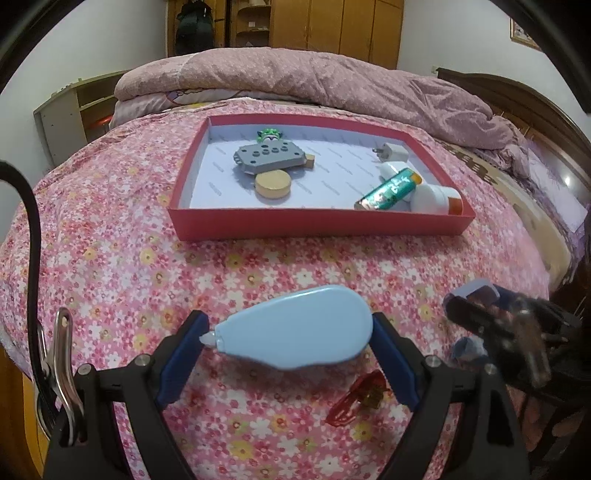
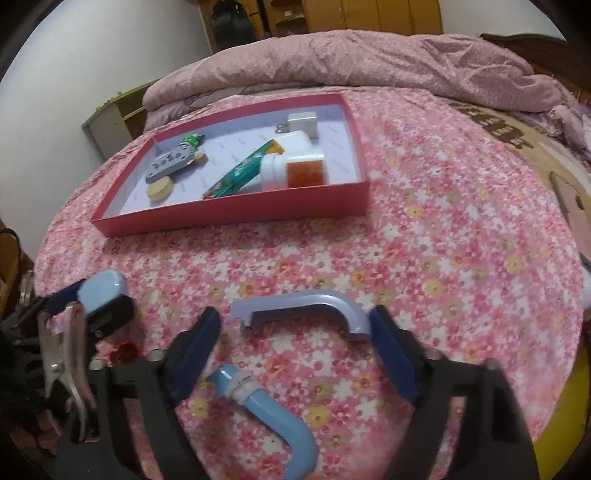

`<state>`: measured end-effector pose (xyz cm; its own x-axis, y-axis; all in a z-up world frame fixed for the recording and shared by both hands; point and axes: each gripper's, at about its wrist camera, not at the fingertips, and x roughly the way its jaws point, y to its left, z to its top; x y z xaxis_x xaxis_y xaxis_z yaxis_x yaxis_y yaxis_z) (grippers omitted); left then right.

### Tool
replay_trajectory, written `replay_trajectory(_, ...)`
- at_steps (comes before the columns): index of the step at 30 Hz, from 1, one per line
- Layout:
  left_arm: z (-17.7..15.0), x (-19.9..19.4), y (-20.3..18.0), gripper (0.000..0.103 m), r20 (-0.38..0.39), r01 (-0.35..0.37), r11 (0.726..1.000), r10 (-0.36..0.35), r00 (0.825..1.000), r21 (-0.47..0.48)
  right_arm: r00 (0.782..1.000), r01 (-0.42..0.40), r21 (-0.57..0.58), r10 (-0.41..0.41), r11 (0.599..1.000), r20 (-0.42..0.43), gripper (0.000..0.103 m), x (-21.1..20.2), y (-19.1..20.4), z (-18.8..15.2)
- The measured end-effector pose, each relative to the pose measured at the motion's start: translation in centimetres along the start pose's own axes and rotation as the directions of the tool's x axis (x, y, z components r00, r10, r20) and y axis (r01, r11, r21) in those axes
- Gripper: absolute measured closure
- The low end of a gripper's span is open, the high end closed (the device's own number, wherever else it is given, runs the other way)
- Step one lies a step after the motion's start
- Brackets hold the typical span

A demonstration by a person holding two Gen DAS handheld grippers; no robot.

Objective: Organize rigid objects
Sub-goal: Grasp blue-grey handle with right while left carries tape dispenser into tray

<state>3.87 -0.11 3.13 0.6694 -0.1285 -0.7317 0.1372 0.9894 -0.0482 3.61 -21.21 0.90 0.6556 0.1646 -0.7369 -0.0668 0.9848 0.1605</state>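
My left gripper (image 1: pixel 291 328) is shut on a light blue correction tape dispenser (image 1: pixel 295 330), held between its blue fingers just above the floral bedspread. My right gripper (image 2: pixel 295 325) is shut on a lavender curved plastic handle (image 2: pixel 306 306), its right end against the right finger. A blue curved tube (image 2: pixel 273 417) lies on the bedspread under the right gripper. A red shiny trinket (image 1: pixel 356 400) lies below the left gripper. The red tray (image 1: pixel 317 221) sits ahead holding several items: a grey plate (image 1: pixel 267 157), wooden disc (image 1: pixel 273 184), green tube (image 1: pixel 388 190), white bottle (image 1: pixel 436 199), charger (image 1: pixel 393 151).
The right gripper shows at the right in the left wrist view (image 1: pixel 498 325). A rumpled pink quilt (image 1: pixel 314 81) lies behind the tray. Wooden wardrobes (image 1: pixel 332 26) stand at the back, a shelf (image 1: pixel 70 110) at the left and a dark headboard (image 1: pixel 517 96) at the right.
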Motion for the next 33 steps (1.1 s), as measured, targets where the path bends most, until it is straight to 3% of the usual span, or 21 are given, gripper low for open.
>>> replay_trajectory(7,1.3,-0.7,0.4,0.013,0.035,-0.003,1.000,0.003,0.999,-0.003,1.000,0.002,-0.027,-0.002,1.000,0.014,0.028,0.0,0.0,-0.1)
replay_trajectory(16,5.7,0.3,0.6,0.013,0.079,-0.003,1.000,0.002,0.997,0.013,1.000,-0.014,-0.025,0.014,1.000,0.014,0.028,-0.4,-0.3,-0.3)
replay_trajectory(25,8.3,3.3,0.9,0.013,0.072,-0.015,1.000,0.014,0.997,0.007,1.000,-0.018,-0.036,0.019,0.999,0.015,0.028,-0.5,-0.2,-0.5)
replay_trajectory(33,8.4,5.2,1.2,0.013,0.039,-0.013,1.000,0.013,0.999,-0.016,1.000,-0.019,-0.041,0.020,0.999,0.015,0.027,-0.5,-0.1,-0.5)
